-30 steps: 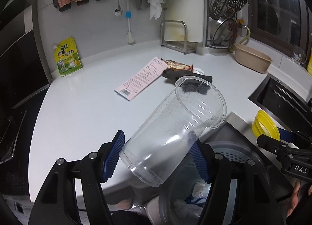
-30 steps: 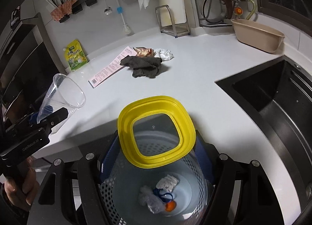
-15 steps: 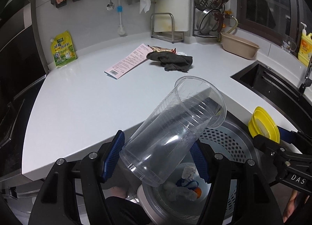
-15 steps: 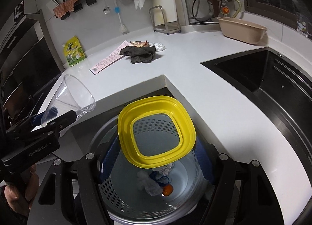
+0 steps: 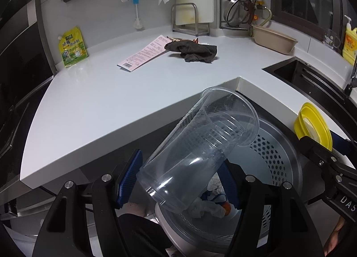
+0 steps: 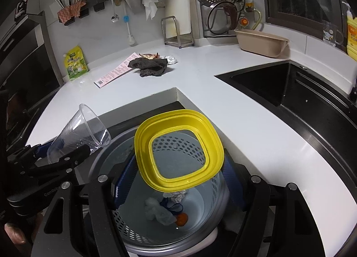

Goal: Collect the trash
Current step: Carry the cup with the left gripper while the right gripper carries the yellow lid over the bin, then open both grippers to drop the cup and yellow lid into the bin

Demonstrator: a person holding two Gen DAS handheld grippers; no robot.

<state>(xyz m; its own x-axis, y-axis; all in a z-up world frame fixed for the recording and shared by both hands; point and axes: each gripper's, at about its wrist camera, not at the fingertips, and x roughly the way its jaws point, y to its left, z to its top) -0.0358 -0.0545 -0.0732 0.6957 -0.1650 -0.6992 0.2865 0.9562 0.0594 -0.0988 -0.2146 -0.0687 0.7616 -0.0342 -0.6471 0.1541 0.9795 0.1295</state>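
Both grippers clamped over the perforated bin (image 6: 223, 192), the left gripper (image 5: 178, 181) holds a tilted clear plastic cup (image 5: 198, 147), the right gripper (image 6: 176, 188) a yellow lid frame (image 6: 178, 152); either could snag on the rim on release.

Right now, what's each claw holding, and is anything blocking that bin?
Left gripper shut on clear plastic cup. Right gripper shut on yellow square lid. Both over the grey perforated bin, mouth unobstructed.
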